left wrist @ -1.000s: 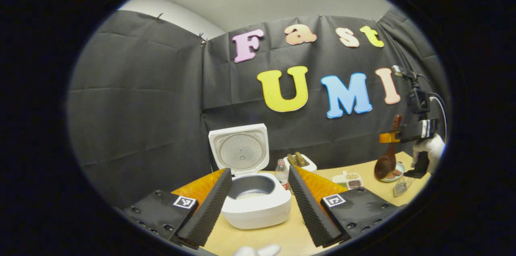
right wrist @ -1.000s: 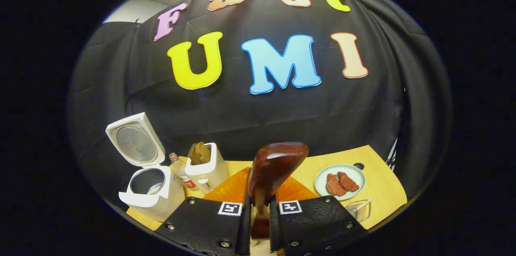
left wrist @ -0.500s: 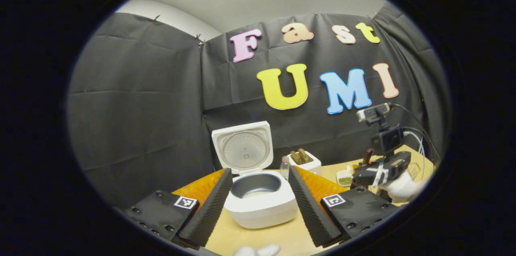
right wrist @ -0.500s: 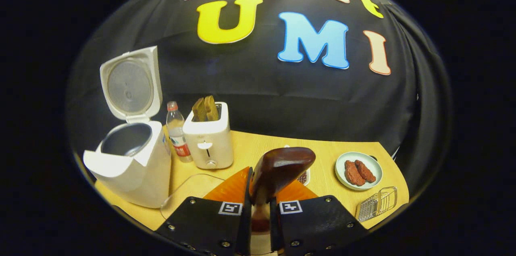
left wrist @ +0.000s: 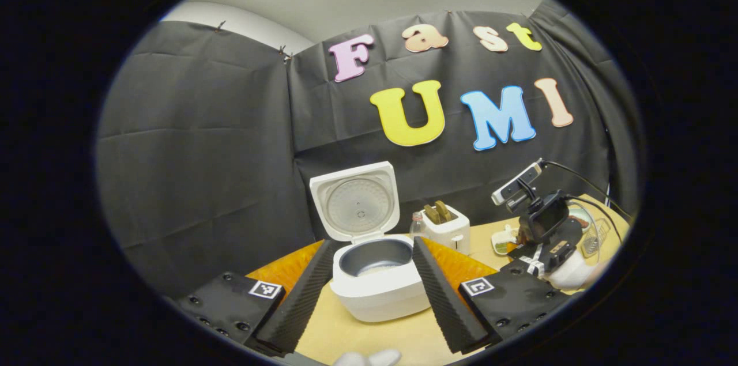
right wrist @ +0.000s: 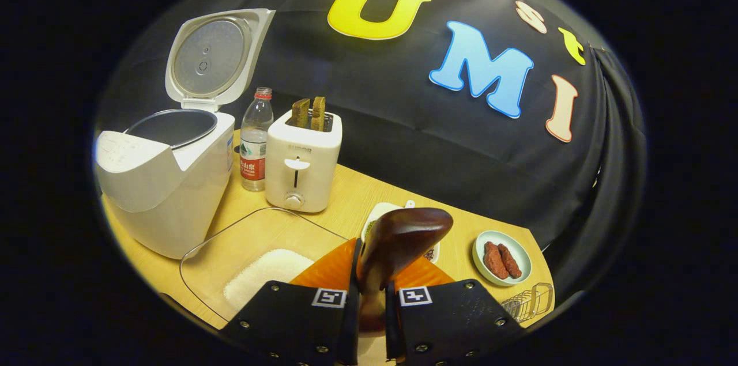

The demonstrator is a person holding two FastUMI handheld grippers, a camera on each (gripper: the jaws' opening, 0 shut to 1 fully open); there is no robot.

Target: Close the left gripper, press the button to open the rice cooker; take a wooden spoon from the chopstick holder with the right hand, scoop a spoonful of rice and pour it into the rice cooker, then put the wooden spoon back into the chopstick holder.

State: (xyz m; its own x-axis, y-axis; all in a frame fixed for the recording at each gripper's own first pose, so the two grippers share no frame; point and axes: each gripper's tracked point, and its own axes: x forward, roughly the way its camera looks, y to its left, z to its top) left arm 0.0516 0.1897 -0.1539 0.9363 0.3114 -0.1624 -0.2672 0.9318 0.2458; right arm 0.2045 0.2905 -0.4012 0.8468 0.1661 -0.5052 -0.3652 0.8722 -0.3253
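the wooden spoon (right wrist: 398, 239) stands clamped between the two fingers of the right gripper (right wrist: 369, 302), its dark bowl rising just ahead of the fingertips and its handle running down out of sight between them; both fingers press on the handle. directly below and to the left of this gripper sits a clear glass dish (right wrist: 230, 251) with a mound of white rice (right wrist: 262, 274) in it. farther ahead on the left stands the white rice cooker (right wrist: 167, 181), its lid (right wrist: 210, 57) tipped up and back and its dark inner pot exposed. just beside the cooker stands a plastic water bottle (right wrist: 253, 141), and next to that a white toaster (right wrist: 301, 161) with two brown slices upright in its slots. ahead on the right, behind the spoon's bowl, lies a small divided dish (right wrist: 380, 216), and farther right a pale plate (right wrist: 500, 259) holding two reddish pieces, with a wire rack (right wrist: 527, 302) near the edge of the wooden table (right wrist: 369, 193)

in the left gripper view, the left gripper (left wrist: 369, 291) hangs with its fingers spread wide and nothing between them, the cooker framed in the gap, a little rice in its pot. off to its right the right gripper appears low over the table, held by a white-gloved hand (left wrist: 568, 274)
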